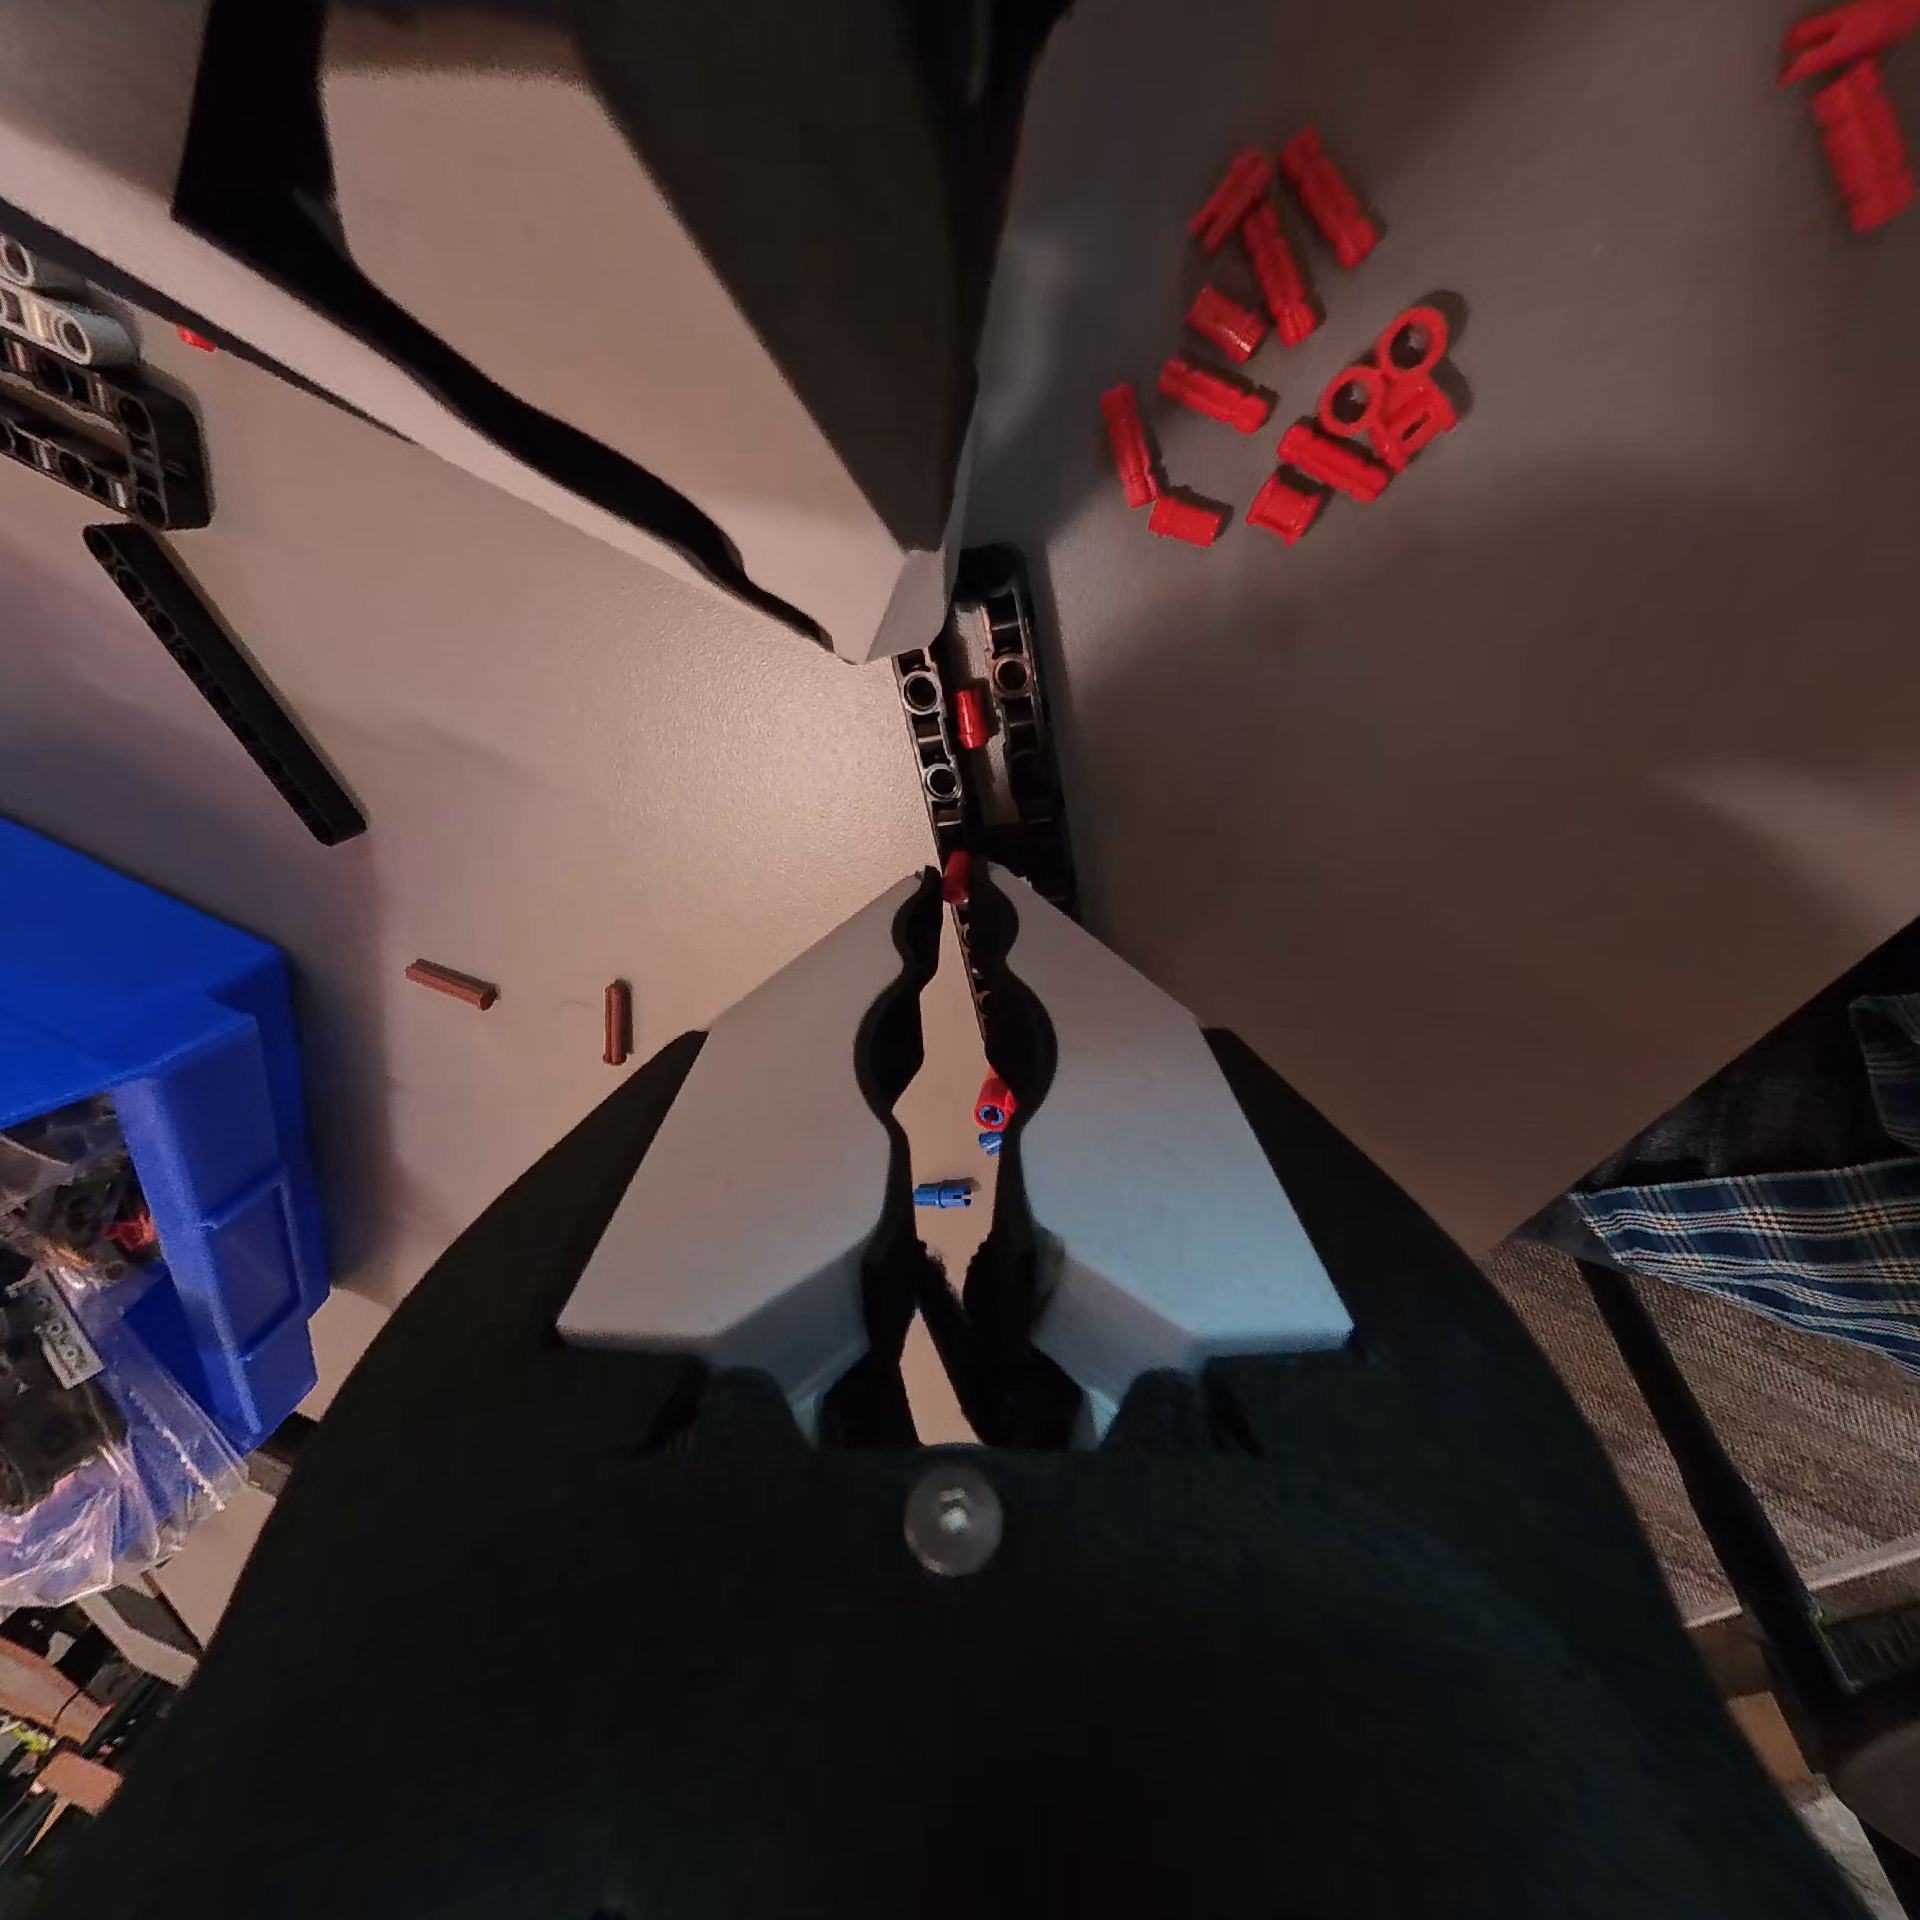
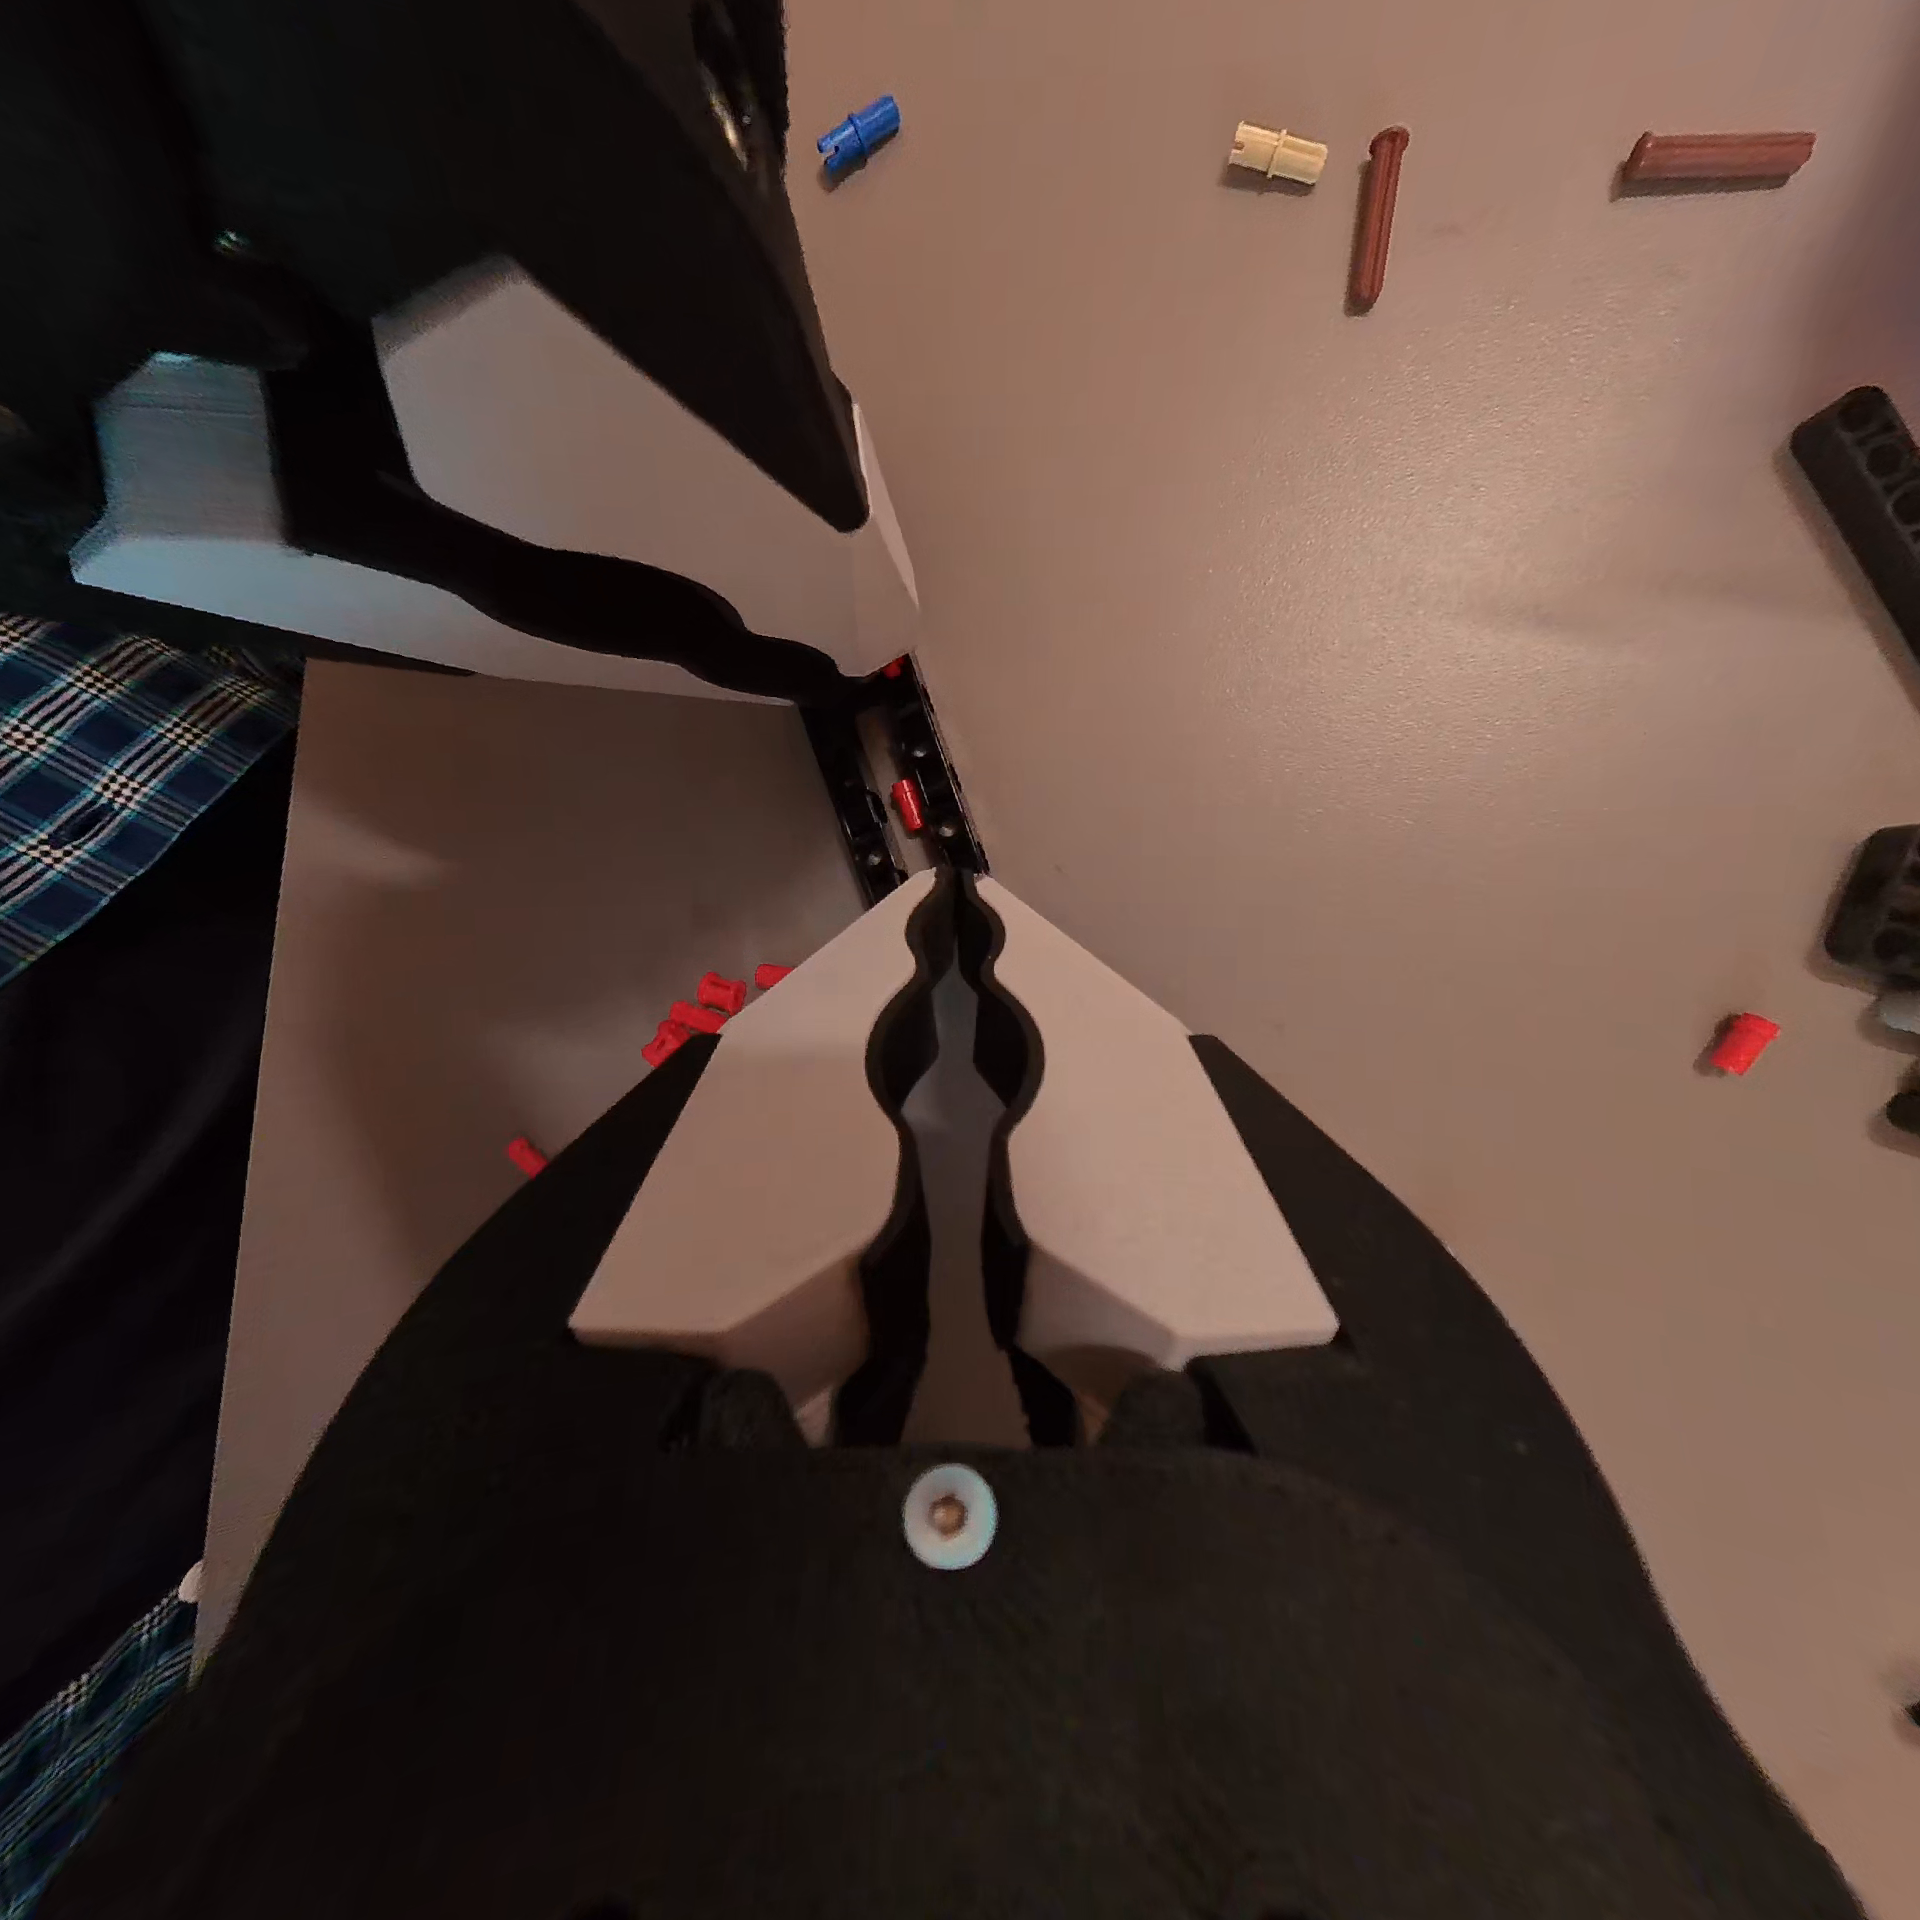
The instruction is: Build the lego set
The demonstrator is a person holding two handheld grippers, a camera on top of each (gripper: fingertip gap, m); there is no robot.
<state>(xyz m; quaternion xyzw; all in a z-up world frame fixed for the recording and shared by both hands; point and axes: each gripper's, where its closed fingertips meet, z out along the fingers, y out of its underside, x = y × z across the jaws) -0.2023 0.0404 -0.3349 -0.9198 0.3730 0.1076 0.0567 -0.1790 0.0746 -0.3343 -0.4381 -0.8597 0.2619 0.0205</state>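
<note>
- Left wrist view: left gripper [image 1: 958, 878] has jaws nearly together, pinching a small red pin [image 1: 956, 875] at the tips.
- Black beam assembly [image 1: 1013, 717] sits on the table [image 1: 1455, 779] just ahead, between both grippers; another red pin [image 1: 969, 717] is already seated between its two beams.
- Right wrist view: right gripper [image 2: 951, 883] has jaws pressed onto the near end of the black beam assembly [image 2: 914, 790], steadying it.
- Spare red connectors [image 1: 1278, 343] lie well apart; blue bin [image 1: 156, 1091] is at the left.
- Judgement: pin insertion under way. Line the pin's axis with the hole, push straight, keep the right grip firm so the beams don't pivot.
- Risk: the pin tilts or slips out of the tips.
</note>
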